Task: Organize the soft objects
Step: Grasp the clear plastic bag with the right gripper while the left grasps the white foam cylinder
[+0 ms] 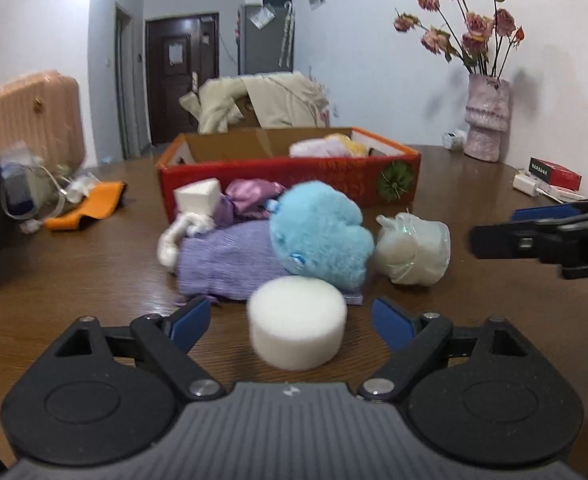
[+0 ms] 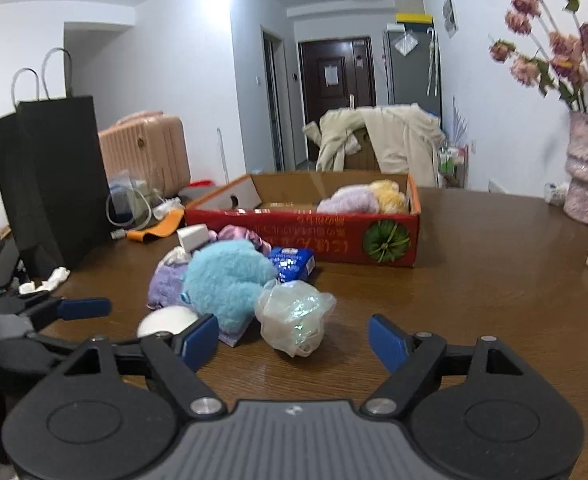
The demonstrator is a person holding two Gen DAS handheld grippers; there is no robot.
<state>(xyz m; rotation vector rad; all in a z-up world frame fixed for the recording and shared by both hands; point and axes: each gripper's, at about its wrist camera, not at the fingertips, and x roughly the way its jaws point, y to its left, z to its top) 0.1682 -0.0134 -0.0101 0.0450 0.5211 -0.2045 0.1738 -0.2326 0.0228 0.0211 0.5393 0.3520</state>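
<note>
A round white sponge (image 1: 298, 322) sits on the wooden table between the open fingers of my left gripper (image 1: 292, 322). Behind it lie a blue plush toy (image 1: 320, 236), a lilac cloth (image 1: 226, 266), a white foam wedge (image 1: 198, 198) and a pale mesh bath pouf (image 1: 414, 250). My right gripper (image 2: 294, 340) is open and empty, just in front of the pouf (image 2: 294, 314), with the blue plush (image 2: 224, 280) to its left. A red cardboard box (image 2: 334, 236) behind the pile holds lilac and yellow soft items (image 2: 362, 198).
A black paper bag (image 2: 50, 176) stands at the table's left. A pink vase with dried roses (image 1: 486, 124) and a red packet (image 1: 554, 172) are at the right. An orange item (image 1: 88, 208) and cables lie at the left. A blue packet (image 2: 292, 264) lies by the box.
</note>
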